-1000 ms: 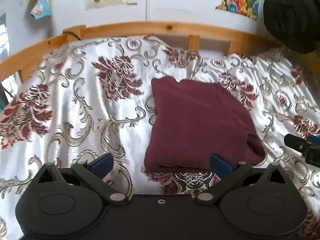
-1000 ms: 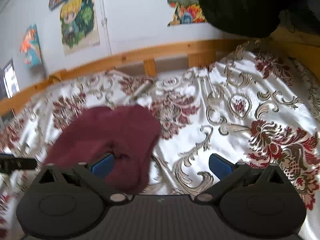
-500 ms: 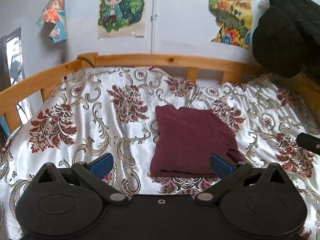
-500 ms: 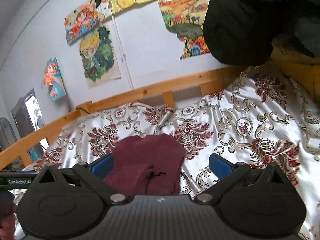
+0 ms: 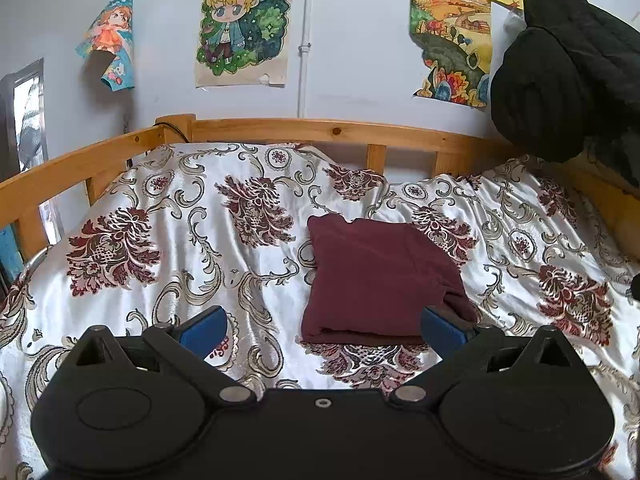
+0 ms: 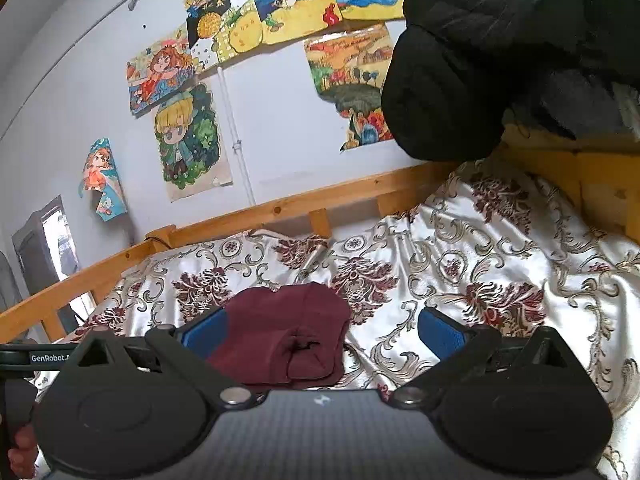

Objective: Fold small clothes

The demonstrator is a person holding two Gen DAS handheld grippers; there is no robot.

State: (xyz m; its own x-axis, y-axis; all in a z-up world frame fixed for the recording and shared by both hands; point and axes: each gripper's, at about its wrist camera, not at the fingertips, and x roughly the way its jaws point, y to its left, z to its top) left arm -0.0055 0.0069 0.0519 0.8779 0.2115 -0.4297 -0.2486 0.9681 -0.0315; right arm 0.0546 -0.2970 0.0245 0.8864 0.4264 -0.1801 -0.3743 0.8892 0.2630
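Note:
A maroon garment (image 5: 376,276) lies folded into a compact rectangle on the floral bedspread (image 5: 180,240), right of the bed's middle. It also shows in the right wrist view (image 6: 280,332), with a bunched fold facing the camera. My left gripper (image 5: 322,330) is open and empty, held above the bed on the near side of the garment. My right gripper (image 6: 322,330) is open and empty, held back from the garment's right side. Neither touches the cloth.
A wooden bed rail (image 5: 320,128) runs along the back and left of the bed. A bulky black jacket (image 5: 568,68) hangs at the back right corner, seen also in the right wrist view (image 6: 500,52). Posters (image 5: 240,28) cover the wall.
Both grippers have pulled back and risen away from the folded garment, so more of the bed and wall shows. The garment lies still.

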